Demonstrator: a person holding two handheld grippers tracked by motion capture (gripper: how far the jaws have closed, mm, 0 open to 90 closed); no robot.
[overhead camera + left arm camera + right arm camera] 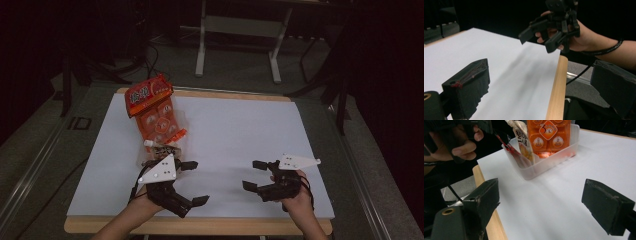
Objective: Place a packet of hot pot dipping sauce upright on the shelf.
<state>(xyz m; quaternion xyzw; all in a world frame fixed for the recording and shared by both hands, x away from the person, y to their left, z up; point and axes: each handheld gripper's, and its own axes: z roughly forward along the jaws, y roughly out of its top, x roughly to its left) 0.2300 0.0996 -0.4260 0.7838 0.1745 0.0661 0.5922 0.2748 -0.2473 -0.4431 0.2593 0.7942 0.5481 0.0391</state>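
Both grippers hover low over the near part of the white-covered table (225,130), facing each other. My left gripper (195,182) stands open with nothing between its black jaws, just in front of a clear plastic tub (544,162). The tub holds an orange multi-pack of snacks (549,135) and a small pale pouch (524,142). From above, the orange packs (157,120) lean out of the tub towards the back left. My right gripper (255,175) is open and empty too, near the front edge. The left gripper view has the right gripper (549,32) beyond its own jaws.
The wooden front edge of the table (556,85) runs under both hands. A cable (579,75) trails from the right wrist off the table. White sheet stretches bare across the middle and right (240,125). A metal table frame (240,30) stands on the floor behind.
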